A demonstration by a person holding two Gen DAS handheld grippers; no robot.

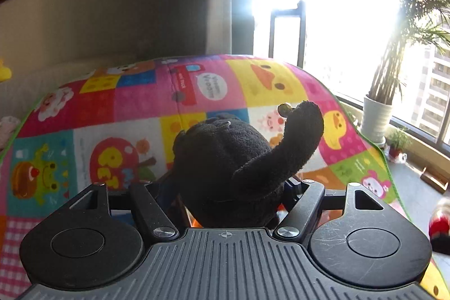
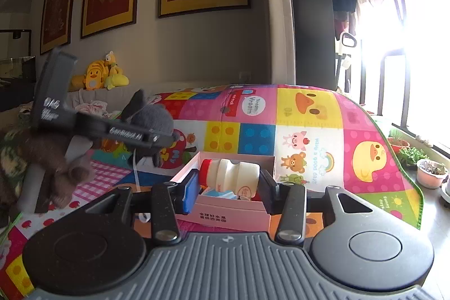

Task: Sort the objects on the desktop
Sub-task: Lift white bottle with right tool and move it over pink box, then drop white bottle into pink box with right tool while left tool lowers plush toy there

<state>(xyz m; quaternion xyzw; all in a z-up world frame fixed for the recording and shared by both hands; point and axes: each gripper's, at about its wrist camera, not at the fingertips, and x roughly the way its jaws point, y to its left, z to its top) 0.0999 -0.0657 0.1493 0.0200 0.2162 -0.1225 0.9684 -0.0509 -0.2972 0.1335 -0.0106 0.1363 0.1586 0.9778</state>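
Only the left wrist view shows the black plush toy (image 1: 239,159) from close up: its fuzzy dark body fills the gap of the left claw (image 1: 227,196), which is clenched on it, one soft limb raised toward the bright window and a small shiny dark-gold bit at its tip. That view also takes in a palm plant (image 1: 405,18) in a ribbed white pot on the sill. The right wrist view gives what the first cannot: the right claw (image 2: 226,190), one blue pad and one black, grasping a small white ribbed bottle (image 2: 233,173) with a red cap, held just above an open pink cardboard box (image 2: 230,215) whose front bears a line of printed characters too small to read. From this side the left claw appears as a dark arm marked "GenRobot.AI", with the plush toy reading grey and hanging up off the mat, above the box's left side. A brown furry soft toy (image 2: 53,159) lies at the left edge, and yellow duck plushies (image 2: 98,75) sit further back by the wall under three framed red-and-gold prints. The bench is covered by a glossy patchwork play mat (image 2: 309,137) of cartoon squares, printed "Vroom Vroom", "Have a good day!" and "sunny days".
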